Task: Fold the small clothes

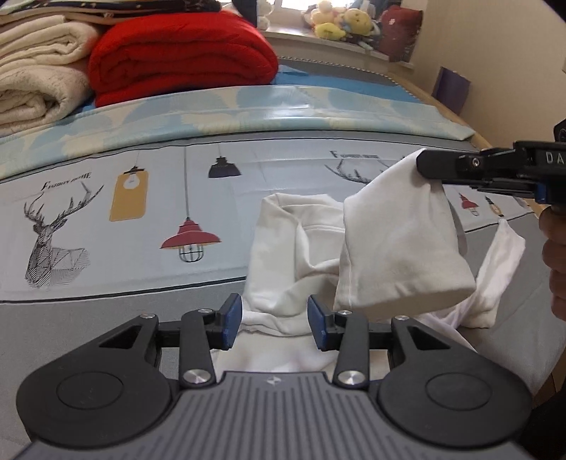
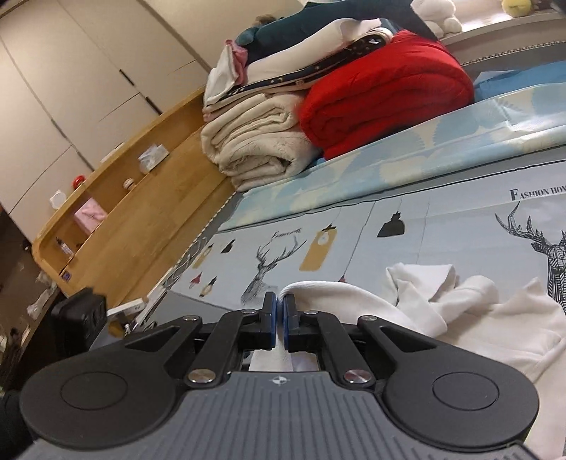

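Note:
A small white garment (image 1: 283, 254) lies crumpled on the printed bed sheet (image 1: 123, 212). My left gripper (image 1: 275, 323) is open, its blue pads just above the garment's near edge, holding nothing. My right gripper (image 1: 429, 168) comes in from the right in the left wrist view, shut on a sleeve of the white garment (image 1: 399, 247) and lifting it above the bed. In the right wrist view the right gripper (image 2: 280, 313) has its pads pinched on white fabric (image 2: 353, 300), with the rest of the garment (image 2: 495, 318) lying to the right.
A folded red blanket (image 1: 180, 53) and cream towels (image 1: 35, 78) are stacked at the far side of the bed. Plush toys (image 1: 339, 21) sit on a sill. A wooden shelf headboard (image 2: 116, 212) curves along the bed's left end.

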The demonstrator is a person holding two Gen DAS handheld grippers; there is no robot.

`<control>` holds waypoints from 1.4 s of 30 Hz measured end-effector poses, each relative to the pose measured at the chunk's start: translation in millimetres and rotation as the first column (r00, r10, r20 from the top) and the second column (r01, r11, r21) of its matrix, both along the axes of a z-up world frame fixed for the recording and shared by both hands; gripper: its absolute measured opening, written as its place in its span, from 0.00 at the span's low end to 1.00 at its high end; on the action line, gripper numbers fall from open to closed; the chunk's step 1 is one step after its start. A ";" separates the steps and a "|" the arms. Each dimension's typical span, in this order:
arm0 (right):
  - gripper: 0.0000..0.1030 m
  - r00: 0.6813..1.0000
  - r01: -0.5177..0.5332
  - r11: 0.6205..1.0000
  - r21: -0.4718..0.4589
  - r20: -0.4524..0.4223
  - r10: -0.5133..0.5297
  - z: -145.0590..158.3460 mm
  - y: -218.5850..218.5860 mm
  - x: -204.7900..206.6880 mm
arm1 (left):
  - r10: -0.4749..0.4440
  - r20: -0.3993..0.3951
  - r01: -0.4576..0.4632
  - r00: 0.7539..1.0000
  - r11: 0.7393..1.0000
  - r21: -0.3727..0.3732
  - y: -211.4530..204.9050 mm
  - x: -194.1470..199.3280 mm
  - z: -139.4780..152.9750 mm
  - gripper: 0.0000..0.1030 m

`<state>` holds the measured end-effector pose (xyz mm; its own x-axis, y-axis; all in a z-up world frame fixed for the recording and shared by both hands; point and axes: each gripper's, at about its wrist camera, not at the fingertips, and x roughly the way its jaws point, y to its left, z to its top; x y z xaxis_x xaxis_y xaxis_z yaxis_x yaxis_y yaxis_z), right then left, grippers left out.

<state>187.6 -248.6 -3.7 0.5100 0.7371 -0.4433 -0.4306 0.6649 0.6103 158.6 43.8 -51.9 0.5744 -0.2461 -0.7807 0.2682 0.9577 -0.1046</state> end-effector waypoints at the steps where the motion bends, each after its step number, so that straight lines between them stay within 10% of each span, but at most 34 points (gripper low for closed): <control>1: 0.03 1.000 0.008 1.000 0.002 -0.003 -0.008 -0.5 0.7 1.8 | 0.010 -0.002 -0.010 1.000 1.000 -0.003 2.0 1.2 0.0 0.44; 8: 0.03 0.998 0.063 0.998 -0.008 -0.030 -0.063 -9.8 5.7 18.8 | -0.039 0.008 0.039 0.999 0.994 -0.106 3.2 1.0 6.2 0.49; 13: 0.03 0.998 0.051 0.999 -0.016 -0.042 -0.051 -11.9 6.9 20.8 | -0.150 0.099 0.162 0.984 0.980 -0.118 -24.7 -15.1 12.4 0.81; 24: 0.03 0.998 0.041 0.999 -0.011 -0.043 -0.042 -9.4 4.8 21.1 | -0.216 0.210 0.225 0.954 0.974 -0.018 -75.8 -26.2 6.5 0.80; 26: 0.03 0.998 0.033 0.999 -0.013 -0.044 -0.034 -9.0 5.8 20.5 | -0.188 0.229 0.194 0.955 0.981 -0.002 -74.7 -21.5 5.4 0.70; 30: 0.04 0.998 0.030 0.999 -0.035 -0.056 -0.032 -12.0 6.2 19.6 | -0.155 0.243 0.155 0.958 0.988 0.020 -66.2 -10.8 1.8 0.06; 35: 0.08 0.993 0.040 0.993 -0.112 -0.102 -0.052 -25.4 12.3 23.2 | -0.026 0.238 0.004 0.971 0.996 0.092 -31.3 8.8 1.7 0.05; 38: 0.33 0.991 0.050 0.990 -0.130 -0.119 -0.066 -27.0 10.8 26.5 | 0.172 0.213 -0.189 0.962 0.980 0.060 21.7 29.9 5.5 0.05; 42: 0.52 0.980 0.188 0.969 -0.158 -0.035 -0.196 -17.6 -6.1 23.1 | 0.506 0.155 -0.516 0.849 0.856 0.028 122.9 54.0 4.6 0.05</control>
